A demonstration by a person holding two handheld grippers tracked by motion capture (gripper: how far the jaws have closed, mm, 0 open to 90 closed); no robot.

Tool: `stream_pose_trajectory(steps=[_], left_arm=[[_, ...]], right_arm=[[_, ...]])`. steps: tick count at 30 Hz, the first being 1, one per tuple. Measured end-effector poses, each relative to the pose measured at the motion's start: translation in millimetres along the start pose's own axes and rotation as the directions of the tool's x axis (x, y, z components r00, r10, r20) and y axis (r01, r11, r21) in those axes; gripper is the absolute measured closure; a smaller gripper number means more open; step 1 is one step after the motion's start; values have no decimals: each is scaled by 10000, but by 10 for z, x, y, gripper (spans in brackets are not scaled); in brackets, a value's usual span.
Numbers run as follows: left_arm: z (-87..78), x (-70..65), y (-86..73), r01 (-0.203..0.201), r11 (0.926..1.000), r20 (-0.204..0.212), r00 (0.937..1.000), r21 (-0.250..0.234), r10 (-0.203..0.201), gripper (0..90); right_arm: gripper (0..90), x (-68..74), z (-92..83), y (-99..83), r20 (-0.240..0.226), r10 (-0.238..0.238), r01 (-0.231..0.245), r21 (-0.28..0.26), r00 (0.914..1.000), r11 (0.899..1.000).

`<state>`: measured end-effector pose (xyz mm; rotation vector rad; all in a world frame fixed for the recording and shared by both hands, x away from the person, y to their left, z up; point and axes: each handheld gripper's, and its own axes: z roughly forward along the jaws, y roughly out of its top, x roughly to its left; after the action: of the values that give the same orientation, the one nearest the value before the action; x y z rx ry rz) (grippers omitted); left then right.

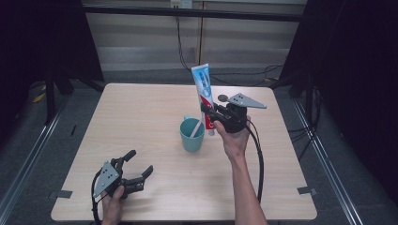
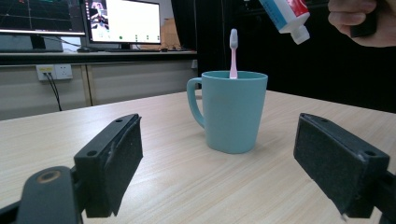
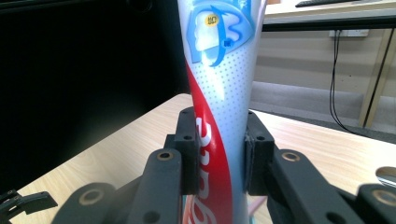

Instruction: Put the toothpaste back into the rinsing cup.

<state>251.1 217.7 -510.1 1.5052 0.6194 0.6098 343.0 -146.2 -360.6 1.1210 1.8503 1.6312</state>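
Toothbrush (image 2: 233, 51) already stands in the teal mug (image 1: 192, 135) mid-worktop (image 1: 141, 122); right claw (image 1: 210, 116) grips the toothpaste tube (image 1: 202, 91) cap-down just above the mug's rim, apparently awaiting insertion, while left claw (image 1: 140, 164) rests wide and empty.

Toothpaste tube (image 1: 203, 96) — white, red and blue — held upright, cap down, beside the teal mug (image 1: 192, 135) holding a pink toothbrush (image 2: 233, 52).

The high view looks down from 6 o'clock over the table (image 1: 155, 101). The left gripper view sits low, sharing the mug (image 2: 232, 110). The right gripper view is close, facing the toothpaste tube (image 3: 219, 88).
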Motion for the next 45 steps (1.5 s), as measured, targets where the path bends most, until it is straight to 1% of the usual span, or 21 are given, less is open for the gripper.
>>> stream_pose_trajectory(steps=[7, 11, 12, 13, 15, 16, 17, 20, 21, 23, 25, 27, 30, 32, 33, 35, 36, 38, 42, 43, 45], left_arm=[[-1, 3, 1, -45, 10000, 29, 10000, 10, 45, 155], [0, 3, 1, -37, 10000, 27, 10000, 6, 37, 155], [0, 1, 1, -23, 10000, 40, 10000, -9, 23, 155], [-1, -9, -2, 130, 9999, -21, 9999, -48, -130, 155], [-1, -2, 0, 40, 10000, 36, 10000, -38, -40, 155], [-1, -8, -2, 133, 9999, -10, 9999, -50, -133, 155], [0, -9, -2, 150, 9999, 30, 9999, -47, -150, 155], [0, -9, -2, 137, 9999, 28, 9999, -36, -137, 156], [0, 4, 1, -44, 10000, 70, 10000, -13, 44, 156], [0, 2, 1, -20, 10000, 66, 10000, -19, 20, 155], [0, 2, 0, -13, 10000, 73, 10000, -24, 14, 156], [-1, -4, -2, 100, 9999, 14, 9999, -75, -100, 156], [0, -1, -2, 50, 10000, 78, 10000, -74, -50, 156], [0, -1, -2, 51, 10000, 85, 10000, -82, -50, 156], [2, -8, -4, 164, 9998, 63, 9998, -139, -163, 156], [-3, -2, -3, 89, 9999, 104, 9999, -86, -88, 156], [-3, -2, -3, 91, 9999, 105, 9999, -87, -90, 156], [-4, -2, -4, 84, 9999, 120, 9999, -88, -83, 155], [-4, -2, -4, 86, 9999, 123, 9999, -89, -85, 156], [-4, 2, -3, 35, 10000, 131, 9999, -76, -34, 156], [-4, -2, -4, 82, 9999, 133, 9999, -91, -81, 155]], right_arm=[[722, 25, 154, 28, -296, -92, 95, 100, 9995, 9999], [722, 50, 235, 44, -262, -213, 221, 307, 9994, 9993], [722, 51, 259, 38, -266, -182, 190, 331, 9995, 9993], [722, 49, 282, 30, -273, -157, 167, 388, 9995, 9991], [722, 53, 331, 11, -227, -161, 172, 523, 9996, 9985], [722, 55, 357, 2, -255, -160, 174, 566, 9995, 9982], [722, 59, 382, -5, -276, -171, 187, 591, 9995, 9981], [722, 70, 450, -23, -342, -180, 202, 661, 9993, 9976], [722, 80, 471, -28, -264, -229, 246, 658, 9994, 9975], [722, 82, 517, -40, -409, -264, 294, 752, 9988, 9967], [722, 87, 558, -59, -381, -278, 309, 830, 9989, 9961], [722, 88, 594, -83, -435, -212, 249, 866, 9988, 9959], [721, 90, 648, -120, -442, -199, 241, 972, 9988, 9950], [721, 98, 663, -149, -328, -247, 279, 1007, 9992, 9945], [722, 104, 667, -169, -244, -276, 298, 963, 9993, 9949], [721, 89, 688, -204, -341, -170, 204, 1021, 9993, 9946], [721, 91, 699, -224, -216, -253, 275, 1110, 9994, 9934], [721, 70, 714, -256, -270, -185, 216, 1204, 9995, 9925], [720, 41, 720, -323, -109, -111, 124, 1294, 9999, 9915], [719, 34, 719, -336, -125, -86, 102, 1323, 9999, 9912], [719, 31, 723, -359, -72, -114, 123, 1364, 9999, 9906]])
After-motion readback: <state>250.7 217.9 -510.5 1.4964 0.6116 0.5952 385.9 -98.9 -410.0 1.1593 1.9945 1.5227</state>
